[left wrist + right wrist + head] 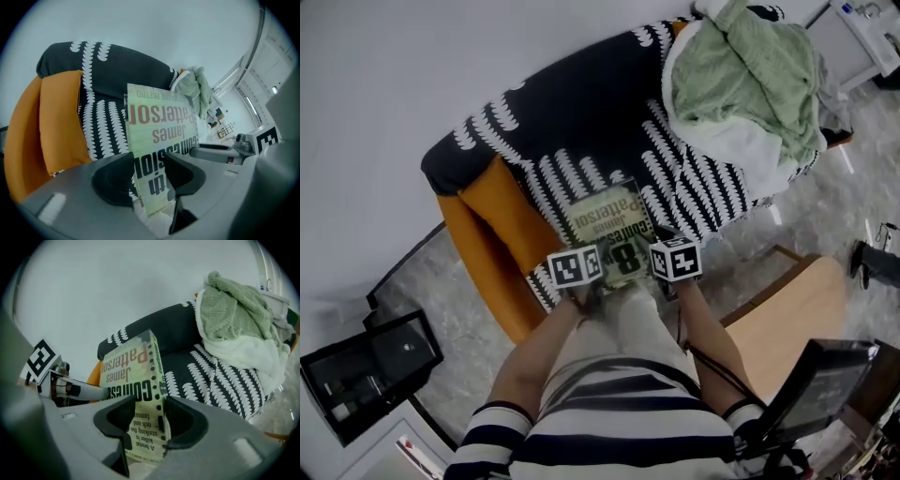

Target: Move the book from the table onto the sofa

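A pale green paperback book [609,230] hangs tilted over the sofa seat [581,141], which is covered by a black throw with white leaf rows. My left gripper [581,281] is shut on the book's near left corner, and my right gripper [670,272] is shut on its near right corner. In the left gripper view the book [161,126] stands between the dark pads of that gripper [149,176], with the sofa behind it. The right gripper view shows the book's spine edge [157,376] clamped in that gripper [150,420].
The sofa's orange arm [487,234] lies to the left. A heap of green and white blankets [750,75] fills the sofa's right end. A wooden table [787,319] stands at the right near me, and a black case [366,366] sits on the floor at the lower left.
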{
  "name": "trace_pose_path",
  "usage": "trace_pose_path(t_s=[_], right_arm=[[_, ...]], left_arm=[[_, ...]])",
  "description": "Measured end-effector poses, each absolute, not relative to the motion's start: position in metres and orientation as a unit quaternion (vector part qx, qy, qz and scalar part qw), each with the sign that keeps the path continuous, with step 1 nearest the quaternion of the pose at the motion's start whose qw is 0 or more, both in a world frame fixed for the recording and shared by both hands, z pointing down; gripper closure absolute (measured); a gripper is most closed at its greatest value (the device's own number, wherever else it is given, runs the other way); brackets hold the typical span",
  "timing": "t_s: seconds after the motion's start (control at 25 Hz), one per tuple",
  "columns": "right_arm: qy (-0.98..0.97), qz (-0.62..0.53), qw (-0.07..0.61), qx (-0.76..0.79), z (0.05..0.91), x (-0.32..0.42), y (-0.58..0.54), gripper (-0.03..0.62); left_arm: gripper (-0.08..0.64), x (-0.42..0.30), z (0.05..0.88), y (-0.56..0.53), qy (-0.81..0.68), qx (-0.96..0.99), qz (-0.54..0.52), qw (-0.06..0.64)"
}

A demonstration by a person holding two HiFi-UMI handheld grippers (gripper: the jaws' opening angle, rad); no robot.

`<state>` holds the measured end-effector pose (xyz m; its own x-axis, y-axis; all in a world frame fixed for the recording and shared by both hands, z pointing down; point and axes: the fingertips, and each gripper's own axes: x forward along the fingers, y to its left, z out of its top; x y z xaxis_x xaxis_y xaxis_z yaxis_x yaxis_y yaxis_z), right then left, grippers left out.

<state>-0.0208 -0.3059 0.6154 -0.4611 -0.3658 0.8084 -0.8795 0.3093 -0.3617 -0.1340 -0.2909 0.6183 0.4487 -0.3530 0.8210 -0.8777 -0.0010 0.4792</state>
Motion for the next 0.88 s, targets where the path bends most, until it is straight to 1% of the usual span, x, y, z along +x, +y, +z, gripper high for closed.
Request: trace_pose_path(t_s=[0.48,0.88], right_arm=[[-0.75,0.442,0.329,0.365,0.681,-0.027,-0.362,0.391],[-0.761,0.442,0.339,0.333,0.706,-0.055,-0.409,0.392]], left_arm=[[0.353,-0.138,0.676,-0.34,-0.49,0.624,0.264,0.548],[0.351,-0.163,0.699,-0.38,-0.513,0.602,0.26,0.554]])
